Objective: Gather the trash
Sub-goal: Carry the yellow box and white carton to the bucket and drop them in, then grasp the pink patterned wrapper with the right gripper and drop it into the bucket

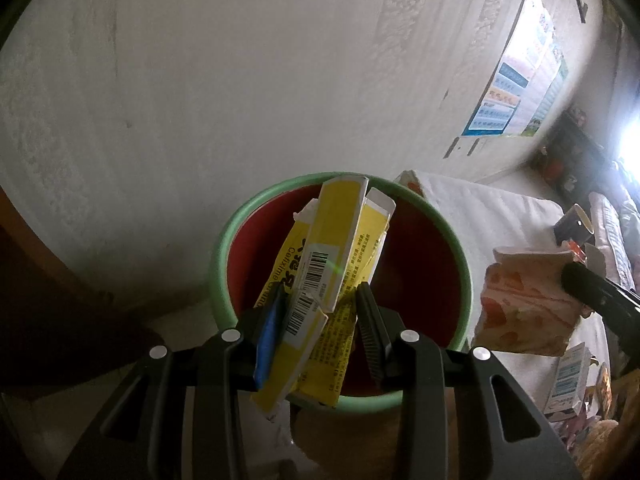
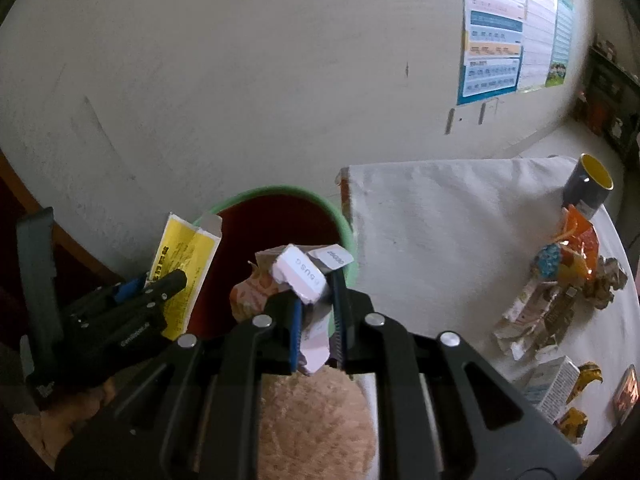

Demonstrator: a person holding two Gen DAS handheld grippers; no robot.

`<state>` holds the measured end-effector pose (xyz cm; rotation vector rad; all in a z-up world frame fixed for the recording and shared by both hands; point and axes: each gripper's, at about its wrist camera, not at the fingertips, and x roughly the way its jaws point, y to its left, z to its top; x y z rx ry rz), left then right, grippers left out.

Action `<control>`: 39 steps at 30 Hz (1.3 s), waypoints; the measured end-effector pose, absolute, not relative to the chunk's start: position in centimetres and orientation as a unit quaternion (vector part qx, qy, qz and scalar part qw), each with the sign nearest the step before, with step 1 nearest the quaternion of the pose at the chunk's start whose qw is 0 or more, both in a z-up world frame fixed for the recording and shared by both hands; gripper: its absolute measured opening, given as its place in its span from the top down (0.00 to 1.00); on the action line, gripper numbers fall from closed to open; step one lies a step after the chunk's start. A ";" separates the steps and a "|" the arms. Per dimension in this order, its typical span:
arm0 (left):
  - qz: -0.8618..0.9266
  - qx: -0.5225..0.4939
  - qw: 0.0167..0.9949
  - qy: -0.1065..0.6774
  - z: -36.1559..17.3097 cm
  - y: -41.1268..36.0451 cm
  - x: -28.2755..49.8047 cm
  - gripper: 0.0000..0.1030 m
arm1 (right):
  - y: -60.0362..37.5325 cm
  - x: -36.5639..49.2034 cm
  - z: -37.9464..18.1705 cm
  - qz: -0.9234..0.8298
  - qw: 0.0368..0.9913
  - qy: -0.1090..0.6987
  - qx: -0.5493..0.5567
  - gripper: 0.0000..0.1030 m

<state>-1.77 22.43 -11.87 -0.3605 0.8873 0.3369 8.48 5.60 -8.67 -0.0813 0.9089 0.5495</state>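
Two grippers, each loaded. Left gripper (image 1: 320,312) has its fingers clamped on a bundle of flattened yellow cartons (image 1: 320,264), at least two, cardboard with barcode labels; the bundle sits above the mouth of one round bin (image 1: 218,256) with a green rim and red inside. Can't see anything lying in the bin. Right gripper (image 2: 316,316) has its fingers narrow, pinching a crumpled white box (image 2: 300,276) plus a wad of orange-patterned paper (image 2: 250,294), held at the near rim of the bin (image 2: 344,236). Bin stands against a rough pale wall (image 2: 240,80), just left of the bench (image 2: 440,220) under white cloth. On the bench, left to right: one heap of crumpled wrappers (image 2: 560,292), one small white-blue carton (image 2: 556,388), one dark mug (image 2: 588,188) with yellow inside at the far edge. One poster (image 2: 508,28) on the wall.
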 end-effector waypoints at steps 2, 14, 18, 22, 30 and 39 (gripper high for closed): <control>0.162 -0.176 0.872 0.427 -12.1 22.6 -1.8 0.65 | 6.1 8.5 -8.8 0.263 0.860 0.435 -0.045 0.87; 0.161 -0.177 0.866 0.439 -12.9 22.4 -1.3 0.42 | 5.9 9.4 -8.6 0.267 0.860 0.434 -0.012 0.58; 0.159 -0.175 0.866 0.441 -12.9 22.0 -1.2 0.40 | 5.2 9.9 -8.7 0.264 0.856 0.444 0.006 0.58; 0.160 -0.172 0.868 0.437 -12.5 21.9 -1.5 0.40 | 5.2 10.4 -8.7 0.262 0.854 0.449 0.012 0.53; 0.158 -0.177 0.869 0.434 -12.1 21.8 -1.7 0.39 | 5.0 11.7 -9.8 0.281 0.823 0.487 0.076 0.25; 0.160 -0.187 0.865 0.437 -12.3 22.1 -1.4 0.39 | 1.0 12.1 -10.8 0.222 0.843 0.480 0.094 0.25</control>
